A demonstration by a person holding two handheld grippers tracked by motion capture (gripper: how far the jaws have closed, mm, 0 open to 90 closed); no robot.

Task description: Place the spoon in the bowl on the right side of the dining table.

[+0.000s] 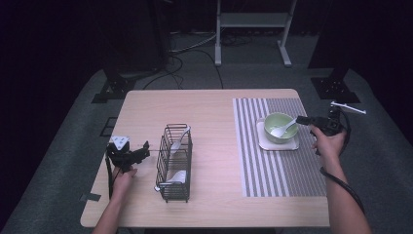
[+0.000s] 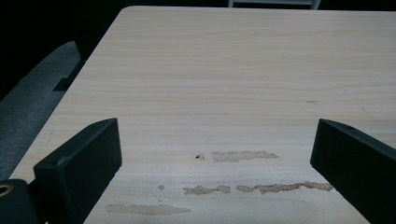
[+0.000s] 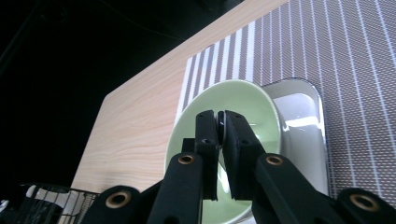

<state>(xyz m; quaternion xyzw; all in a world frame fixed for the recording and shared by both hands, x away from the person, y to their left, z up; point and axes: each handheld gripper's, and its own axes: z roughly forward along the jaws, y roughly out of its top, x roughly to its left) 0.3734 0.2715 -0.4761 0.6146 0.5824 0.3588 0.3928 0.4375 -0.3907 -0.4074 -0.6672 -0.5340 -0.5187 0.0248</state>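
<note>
Black jaws of the right gripper (image 3: 220, 122) are pinching the white spoon (image 1: 284, 128) by its handle, low in the frame's centre in the right gripper view; its scoop is resting inside the green bowl (image 1: 278, 122) at right-centre of the high view. Left gripper (image 1: 144, 149) is hovering spread over bare table (image 2: 224, 70), lower left.

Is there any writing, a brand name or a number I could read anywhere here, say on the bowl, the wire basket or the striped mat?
None: no readable words, numbers or signs.
The green bowl, the white tray under it, the wire basket and the striped mat are all plain.
The wooden table bears only pale smears, not writing.
</note>
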